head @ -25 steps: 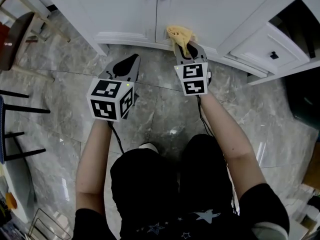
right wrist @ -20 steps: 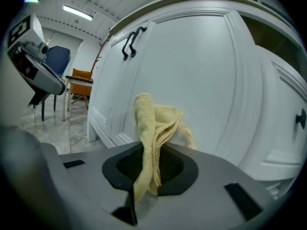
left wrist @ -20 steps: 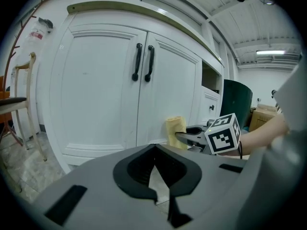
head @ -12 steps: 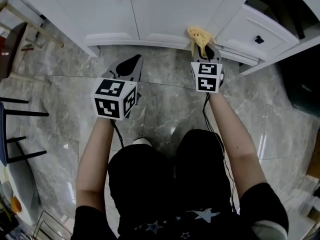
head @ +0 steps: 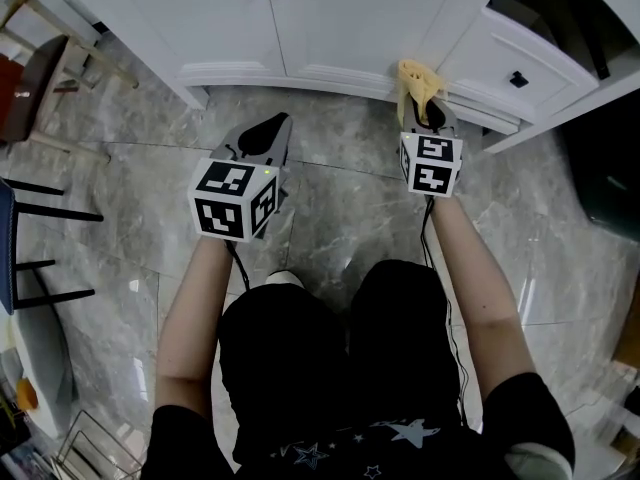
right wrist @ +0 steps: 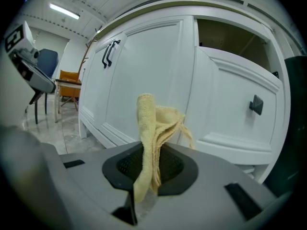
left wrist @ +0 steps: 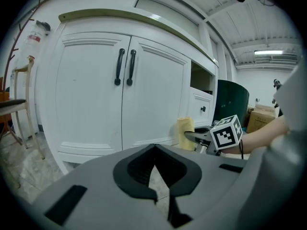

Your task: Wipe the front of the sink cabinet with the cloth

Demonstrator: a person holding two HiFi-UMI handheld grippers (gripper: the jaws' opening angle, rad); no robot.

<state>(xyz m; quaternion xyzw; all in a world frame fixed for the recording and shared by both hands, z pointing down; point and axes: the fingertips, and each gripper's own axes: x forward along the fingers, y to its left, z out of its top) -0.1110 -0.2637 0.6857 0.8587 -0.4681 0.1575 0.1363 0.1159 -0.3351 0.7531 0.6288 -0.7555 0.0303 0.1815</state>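
Slid rightward along the foot of the cabinet [head: 340, 23] since a second ago, from below the door seam to the corner by the drawer [head: 512, 73]. Clamps the yellow cloth [right wrist: 149, 123] tight in the right gripper [right wrist: 149, 169], with folds standing up out of the jaws. Sets the cloth's top seemingly against the bottom rail, upper right of centre in the head view. Holds the left gripper [head: 272, 128] left of centre, jaws pressed together on nothing, over bare floor [head: 340, 208], well apart from the cabinet. Leaves open floor along the rail toward the left; meets the jutting drawer front just right of the cloth, and chair legs [head: 60, 217] only at the far left edge. Gives both black door handles [left wrist: 123, 67] full length through the left gripper view, cropped at the head view's top edge. Catches the right gripper's marker cube [left wrist: 226, 132] there too, lower right.
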